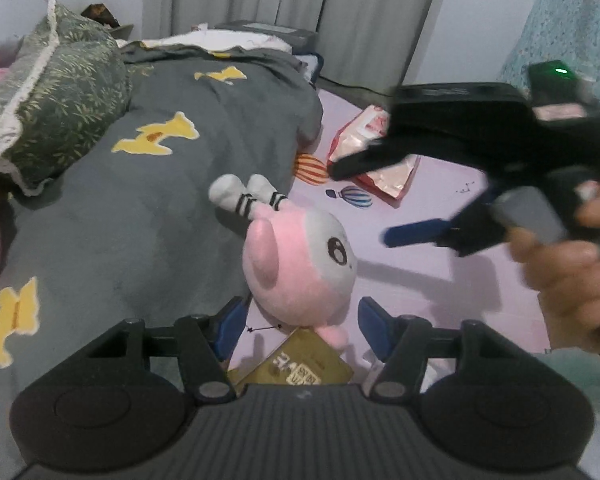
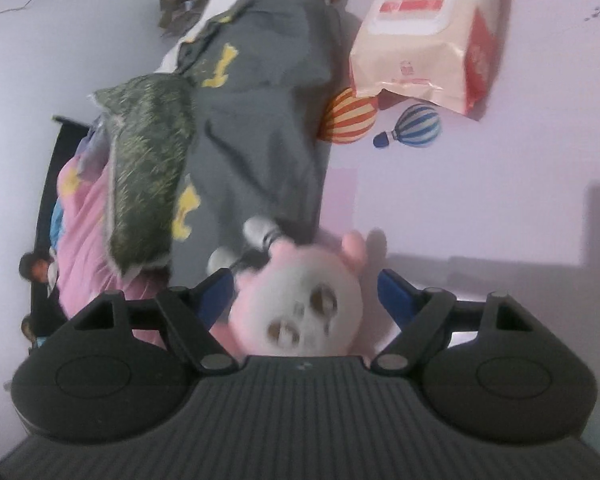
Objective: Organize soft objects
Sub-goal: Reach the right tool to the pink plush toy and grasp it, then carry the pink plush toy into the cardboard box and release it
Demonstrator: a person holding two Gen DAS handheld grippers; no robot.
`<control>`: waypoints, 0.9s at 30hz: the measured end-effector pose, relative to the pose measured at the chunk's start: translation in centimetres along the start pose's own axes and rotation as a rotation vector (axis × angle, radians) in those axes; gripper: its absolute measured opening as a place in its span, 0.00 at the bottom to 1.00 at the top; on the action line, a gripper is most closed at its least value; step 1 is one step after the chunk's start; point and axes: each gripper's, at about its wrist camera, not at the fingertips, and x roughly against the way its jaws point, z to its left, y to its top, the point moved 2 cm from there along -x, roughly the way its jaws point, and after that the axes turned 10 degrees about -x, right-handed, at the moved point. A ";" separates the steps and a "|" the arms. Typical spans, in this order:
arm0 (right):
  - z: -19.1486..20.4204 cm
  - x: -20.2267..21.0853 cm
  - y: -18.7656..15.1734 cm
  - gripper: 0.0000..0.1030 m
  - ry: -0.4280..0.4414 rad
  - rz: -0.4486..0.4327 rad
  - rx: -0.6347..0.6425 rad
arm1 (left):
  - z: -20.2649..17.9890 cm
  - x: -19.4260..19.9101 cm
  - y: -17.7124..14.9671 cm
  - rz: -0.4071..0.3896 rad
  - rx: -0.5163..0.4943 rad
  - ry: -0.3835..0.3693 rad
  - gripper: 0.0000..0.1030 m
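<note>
Both grippers gape wide, empty: left gripper point(image 1: 300, 322) and right gripper point(image 2: 306, 296) flank the plush toy point(image 1: 300, 260) at frame centre.

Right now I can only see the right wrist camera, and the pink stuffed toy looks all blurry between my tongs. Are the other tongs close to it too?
Observer: Yes. The left tongs are open, with one finger on each side of the pink plush toy, and they are not closed on it.
Child: Is anything hiding under the toy?
Observer: A gold printed packet pokes out from beneath the toy's lower end, right by the left tongs.
Child: What do my tongs look like from over there?
Observer: The right tongs are open and blurred. They are off to the toy's side with a gap between them and the toy.
</note>
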 end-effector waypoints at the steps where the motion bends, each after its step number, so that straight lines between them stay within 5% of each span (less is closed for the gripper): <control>1: -0.1 -1.1 0.4 0.77 0.002 0.010 -0.010 | 0.0 -0.5 0.1 0.010 0.002 -0.005 0.61; 11: -1.4 -6.2 0.2 0.76 0.042 0.104 -0.050 | 0.3 -3.1 0.6 0.053 0.038 -0.012 0.59; 27: -0.3 4.2 -2.3 0.68 0.166 -0.007 -0.035 | -4.0 4.4 2.5 -0.088 -0.057 -0.058 0.59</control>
